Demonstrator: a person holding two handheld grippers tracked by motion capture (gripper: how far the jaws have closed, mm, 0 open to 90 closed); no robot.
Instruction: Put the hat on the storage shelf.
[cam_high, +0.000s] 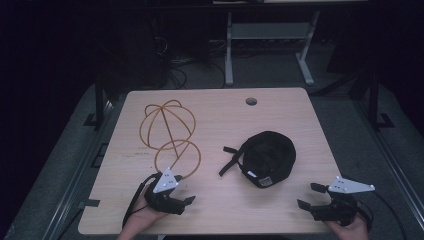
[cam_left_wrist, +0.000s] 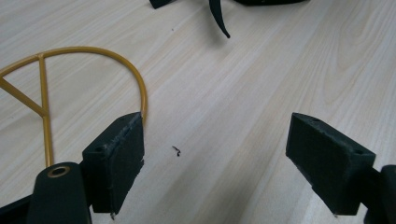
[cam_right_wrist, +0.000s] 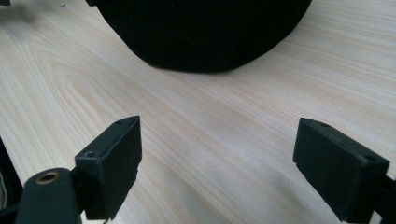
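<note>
A black cap (cam_high: 267, 157) lies upside down on the wooden table (cam_high: 220, 107), its straps (cam_high: 230, 160) trailing to the left. A gold wire hat stand (cam_high: 170, 132), with a dome on a ring base, stands at the left. My left gripper (cam_high: 186, 200) is open just in front of the stand's ring base (cam_left_wrist: 93, 51); nothing sits between its jaws. My right gripper (cam_high: 308, 196) is open near the front right edge, apart from the cap's rounded side (cam_right_wrist: 201, 32). In the left gripper view a cap strap (cam_left_wrist: 219, 16) lies ahead on the bare wood.
A round cable hole (cam_high: 251, 101) sits near the table's far edge. Beyond the table stand white desk legs (cam_high: 229, 50) and tangled cables (cam_high: 175, 70) on a dark floor. A small dark speck (cam_left_wrist: 177, 150) lies on the wood between my left jaws.
</note>
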